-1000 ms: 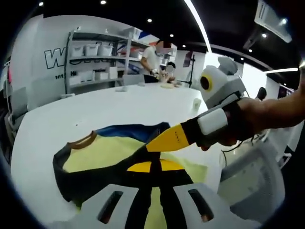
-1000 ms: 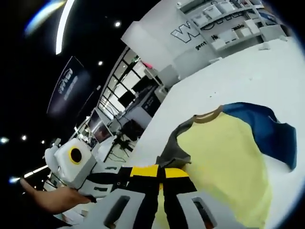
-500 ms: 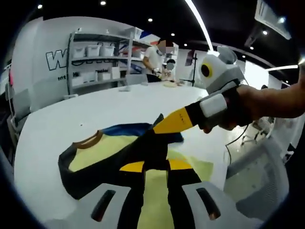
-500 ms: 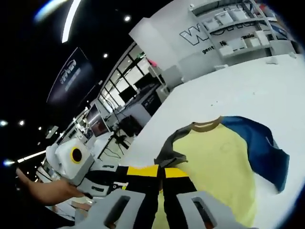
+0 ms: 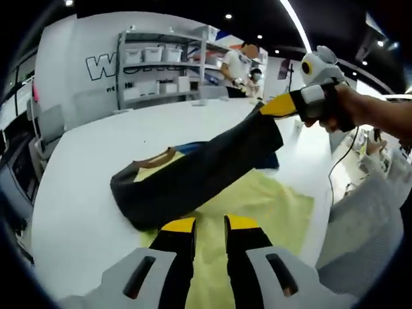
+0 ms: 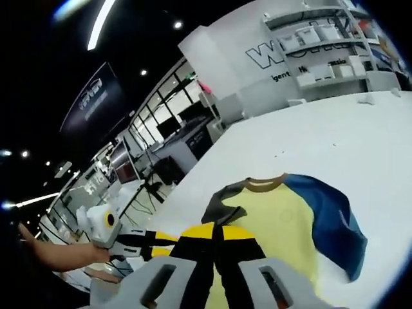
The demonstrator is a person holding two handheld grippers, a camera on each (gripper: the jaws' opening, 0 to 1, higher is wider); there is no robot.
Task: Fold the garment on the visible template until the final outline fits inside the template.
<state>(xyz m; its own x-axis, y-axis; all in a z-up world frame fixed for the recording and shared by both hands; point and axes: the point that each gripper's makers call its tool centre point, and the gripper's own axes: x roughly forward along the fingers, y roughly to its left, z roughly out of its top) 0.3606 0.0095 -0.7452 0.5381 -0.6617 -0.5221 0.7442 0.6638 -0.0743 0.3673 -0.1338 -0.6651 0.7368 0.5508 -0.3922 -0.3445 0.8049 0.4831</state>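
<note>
Garment: soft yellow T-shirt with a tan collar, one dark grey sleeve and one blue sleeve (image 5: 257, 199), lying on the white table (image 5: 84, 193). No marked template outline can be made out on the table in either view

Change over the last second, left gripper view: the right gripper (image 5: 278, 107) was low and close, its yellow-tipped jaws down by the shirt body. It has now risen and drawn well away across the table, and the dark grey sleeve (image 5: 193, 177) goes with it, stretched into a long taut band from the shoulder up to the jaw tips. Right gripper reads as clamped on the sleeve end

Right gripper view agrees: jaws (image 6: 215, 235) pressed together with dark cloth running between them; the shirt body (image 6: 277, 222) sits farther below than before, collar (image 6: 264, 185) and blue sleeve (image 6: 328, 222) flat on the table

Left gripper (image 5: 205, 226): jaws nearly together over the yellow hem area, a narrow gap between them. Whether they pinch cloth I cannot tell. The same gripper appears in the right gripper view (image 6: 145, 243), held by a hand (image 6: 61, 252)

Judgement: sleeve lift is done, fold-over not yet made. The sleeve should next be carried across and laid on the yellow body. Risk: the pull drags the whole shirt sideways
</note>
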